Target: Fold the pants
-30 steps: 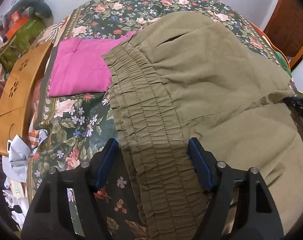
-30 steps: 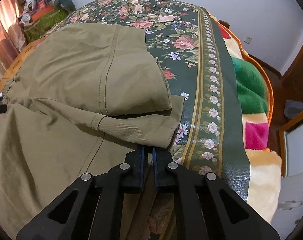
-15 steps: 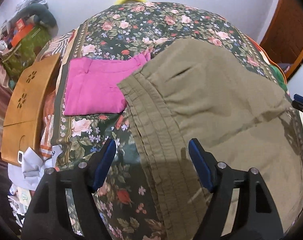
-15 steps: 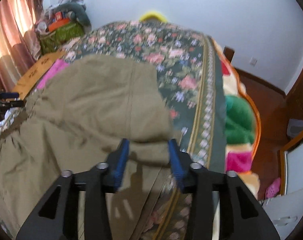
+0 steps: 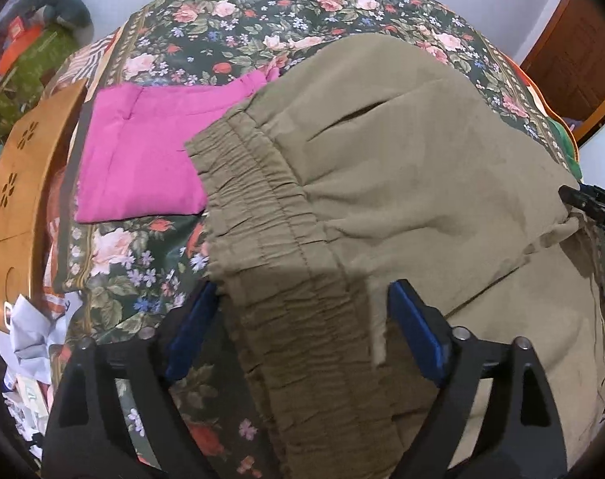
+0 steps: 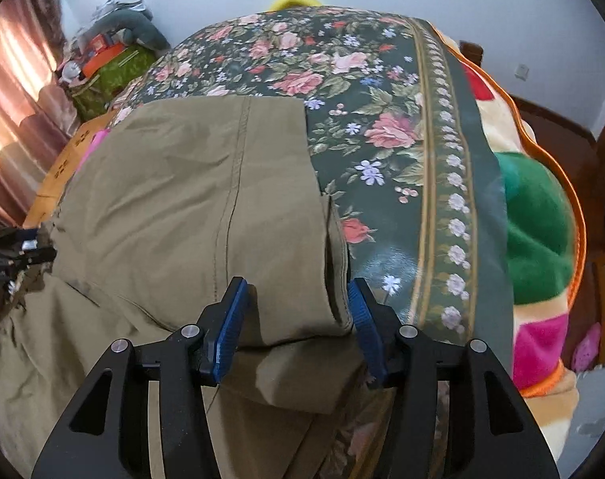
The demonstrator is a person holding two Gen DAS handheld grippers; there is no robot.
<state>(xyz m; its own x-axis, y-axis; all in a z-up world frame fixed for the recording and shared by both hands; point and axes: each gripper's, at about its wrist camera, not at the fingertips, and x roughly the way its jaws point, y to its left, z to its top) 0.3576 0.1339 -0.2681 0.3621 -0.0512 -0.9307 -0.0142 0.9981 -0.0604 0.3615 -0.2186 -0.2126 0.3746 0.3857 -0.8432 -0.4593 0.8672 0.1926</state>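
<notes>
Olive pants [image 5: 402,183] lie folded on a floral bedspread. In the left wrist view their gathered elastic waistband [image 5: 262,215] runs down between the fingers of my left gripper [image 5: 302,327], which is open and straddles it. In the right wrist view the pants [image 6: 190,207] show their folded leg end, and my right gripper [image 6: 294,319] is open with its blue pads on either side of the folded corner. Each gripper shows at the edge of the other's view.
A folded magenta garment [image 5: 143,159] lies left of the waistband, partly under it. A wooden board [image 5: 27,175] stands at the bed's left edge. Bags and clutter [image 6: 111,68] sit at the far left. A colourful blanket [image 6: 538,239] hangs off the bed's right side.
My right gripper went from shut on the pants' hem to open. The left gripper stayed open; it pulled back half a second ago and has since come close over the waistband again.
</notes>
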